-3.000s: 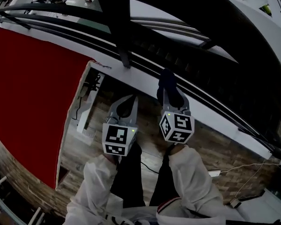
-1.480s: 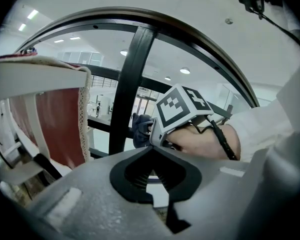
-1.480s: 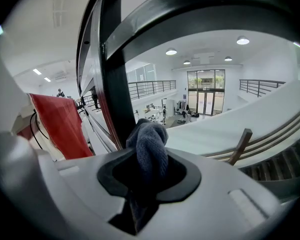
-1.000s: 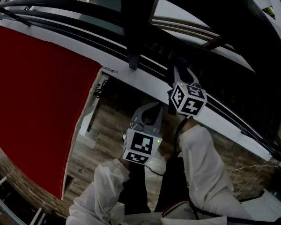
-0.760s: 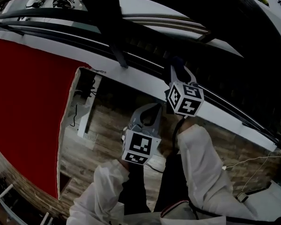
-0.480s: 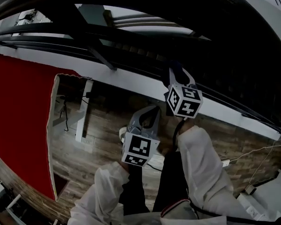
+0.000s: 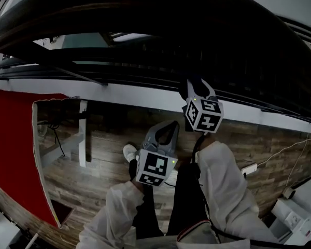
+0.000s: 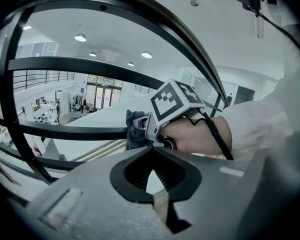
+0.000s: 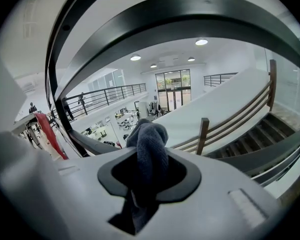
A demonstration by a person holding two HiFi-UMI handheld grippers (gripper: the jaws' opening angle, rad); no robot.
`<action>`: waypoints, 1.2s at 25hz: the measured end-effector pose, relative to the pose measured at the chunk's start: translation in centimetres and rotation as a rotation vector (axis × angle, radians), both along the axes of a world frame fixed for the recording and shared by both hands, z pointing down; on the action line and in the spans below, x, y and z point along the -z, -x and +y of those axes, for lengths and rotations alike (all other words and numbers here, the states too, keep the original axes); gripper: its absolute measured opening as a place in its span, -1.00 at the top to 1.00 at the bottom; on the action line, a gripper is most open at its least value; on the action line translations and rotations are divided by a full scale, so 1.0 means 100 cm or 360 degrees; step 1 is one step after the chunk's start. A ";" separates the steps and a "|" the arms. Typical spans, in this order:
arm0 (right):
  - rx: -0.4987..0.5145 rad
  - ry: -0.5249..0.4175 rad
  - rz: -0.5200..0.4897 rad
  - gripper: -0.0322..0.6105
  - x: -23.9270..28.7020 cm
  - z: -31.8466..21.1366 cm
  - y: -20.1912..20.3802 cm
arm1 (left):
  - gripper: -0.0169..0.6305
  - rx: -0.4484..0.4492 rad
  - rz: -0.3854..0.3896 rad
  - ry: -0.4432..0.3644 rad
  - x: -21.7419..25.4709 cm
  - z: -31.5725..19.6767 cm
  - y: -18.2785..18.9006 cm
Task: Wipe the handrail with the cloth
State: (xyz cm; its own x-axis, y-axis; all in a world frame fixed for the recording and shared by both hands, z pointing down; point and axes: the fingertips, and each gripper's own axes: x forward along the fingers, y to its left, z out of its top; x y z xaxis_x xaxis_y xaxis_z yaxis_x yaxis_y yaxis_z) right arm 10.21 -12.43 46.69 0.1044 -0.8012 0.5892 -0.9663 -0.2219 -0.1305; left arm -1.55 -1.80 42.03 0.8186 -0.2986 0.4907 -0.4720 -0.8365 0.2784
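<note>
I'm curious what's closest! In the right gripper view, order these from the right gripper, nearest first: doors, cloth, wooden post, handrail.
1. cloth, gripped between the jaws
2. handrail, arching just above
3. wooden post, right, by the stairs
4. doors, centre, far across the hall

The right hand-held gripper [image 7: 195, 87] is stretched forward on a white-sleeved right arm [image 7: 224, 188], its marker cube facing up, and its jaws are clamped on a dark cloth [image 9: 150, 144] that bulges out past them. The left hand-held gripper [image 7: 169, 127] sits lower and nearer the body on a bent left arm [image 7: 114, 211] in the same white sleeve. Its jaws are drawn together with nothing between them.
</note>
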 end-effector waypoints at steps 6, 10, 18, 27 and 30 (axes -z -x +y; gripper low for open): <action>-0.0057 0.0003 -0.0009 0.62 0.002 0.033 -0.056 | 0.94 -0.0110 0.0001 0.0001 0.003 0.029 -0.057; -0.0087 -0.0022 0.0012 0.62 0.007 0.052 -0.091 | 0.94 -0.0165 0.0007 -0.0014 0.008 0.047 -0.095; -0.0124 -0.0020 0.0020 0.62 0.006 0.085 -0.147 | 0.94 -0.0226 0.0009 0.0011 0.001 0.081 -0.153; -0.0177 -0.0033 0.0041 0.62 0.009 0.122 -0.215 | 0.94 -0.0324 0.0016 0.0014 -0.001 0.115 -0.220; -0.0206 -0.0041 0.0033 0.62 0.012 0.136 -0.234 | 0.94 -0.0339 0.0020 0.0021 -0.003 0.126 -0.239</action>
